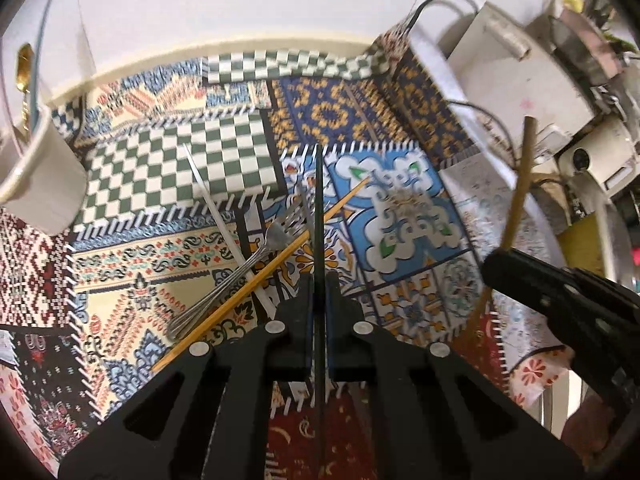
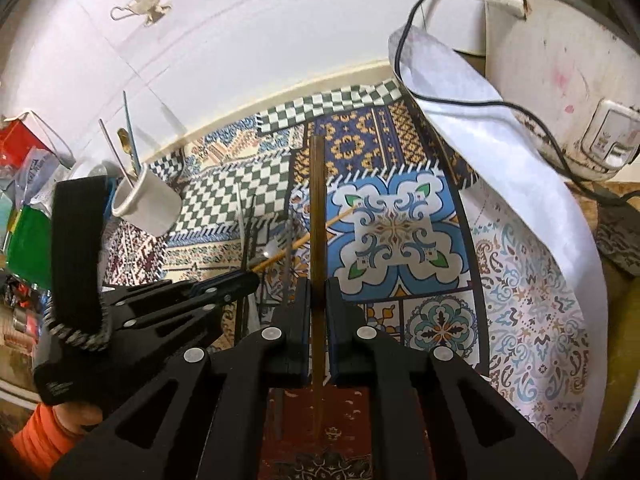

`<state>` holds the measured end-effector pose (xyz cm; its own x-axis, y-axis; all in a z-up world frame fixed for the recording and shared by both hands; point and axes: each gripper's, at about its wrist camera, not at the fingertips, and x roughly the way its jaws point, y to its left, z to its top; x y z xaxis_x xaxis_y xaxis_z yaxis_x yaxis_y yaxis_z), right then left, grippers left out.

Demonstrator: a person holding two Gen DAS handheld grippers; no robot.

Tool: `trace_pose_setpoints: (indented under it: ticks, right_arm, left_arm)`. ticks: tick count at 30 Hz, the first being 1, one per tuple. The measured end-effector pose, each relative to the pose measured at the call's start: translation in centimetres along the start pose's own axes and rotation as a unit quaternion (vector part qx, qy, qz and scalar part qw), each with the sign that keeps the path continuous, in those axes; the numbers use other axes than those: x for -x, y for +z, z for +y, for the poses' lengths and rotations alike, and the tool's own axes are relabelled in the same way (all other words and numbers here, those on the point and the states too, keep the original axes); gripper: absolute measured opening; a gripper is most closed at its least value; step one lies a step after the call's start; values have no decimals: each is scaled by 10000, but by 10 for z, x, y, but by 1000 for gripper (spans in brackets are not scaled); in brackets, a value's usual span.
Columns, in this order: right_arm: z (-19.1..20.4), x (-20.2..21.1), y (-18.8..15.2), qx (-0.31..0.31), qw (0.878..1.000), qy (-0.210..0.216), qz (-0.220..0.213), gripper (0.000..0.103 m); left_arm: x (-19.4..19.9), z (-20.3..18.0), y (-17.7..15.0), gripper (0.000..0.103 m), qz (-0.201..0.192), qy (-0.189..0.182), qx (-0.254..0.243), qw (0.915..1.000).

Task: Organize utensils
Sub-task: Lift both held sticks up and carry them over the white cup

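Left gripper [image 1: 319, 280] pinches a dark thin chopstick [image 1: 319, 200]; right gripper [image 2: 318, 288] pinches a brown wooden chopstick [image 2: 318, 208]. Steel fork [image 1: 240, 268] and yellow chopstick [image 1: 256, 284] lie crossed on the patterned tablecloth [image 1: 160, 248]; white ceramic cup [image 1: 40, 184] stands left.

Nothing I can actually read from my claws' cams. The rice cooker [image 2: 560, 80] panel at 3 o'clock is just smudgy marks.

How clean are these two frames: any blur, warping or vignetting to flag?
Left wrist view: the white cup and the right gripper with its brown chopstick are smeared; the tile mat is sharper. Right wrist view: crisper overall; the mat's back edge bows from fisheye. Both have dark corners.
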<state>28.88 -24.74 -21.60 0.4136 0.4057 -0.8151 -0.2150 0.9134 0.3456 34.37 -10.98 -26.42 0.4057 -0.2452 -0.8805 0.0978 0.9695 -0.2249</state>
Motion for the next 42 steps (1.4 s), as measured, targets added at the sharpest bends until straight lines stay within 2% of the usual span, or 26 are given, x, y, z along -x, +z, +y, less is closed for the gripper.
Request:
trace_pose_setpoints:
  ticks: [11,20,30,42]
  right_arm:
    - [35,28,7,357,9985,72,-416,7]
    - [67,48,21,721,9941,193,-781,7]
    - [105,61,39,1100,9870,489,-1060,7]
    - [162,67,69,1631,9713,951,-1443,7]
  left_arm:
    - [66,-1,-20,3,-724,23,31,9974]
    - [120,11,-20,3,-1401,139,160,9899]
    - [178,37,-10,3,-2075,482,492,9758]
    - [239,79,7,3,-2729,987,866,9530]
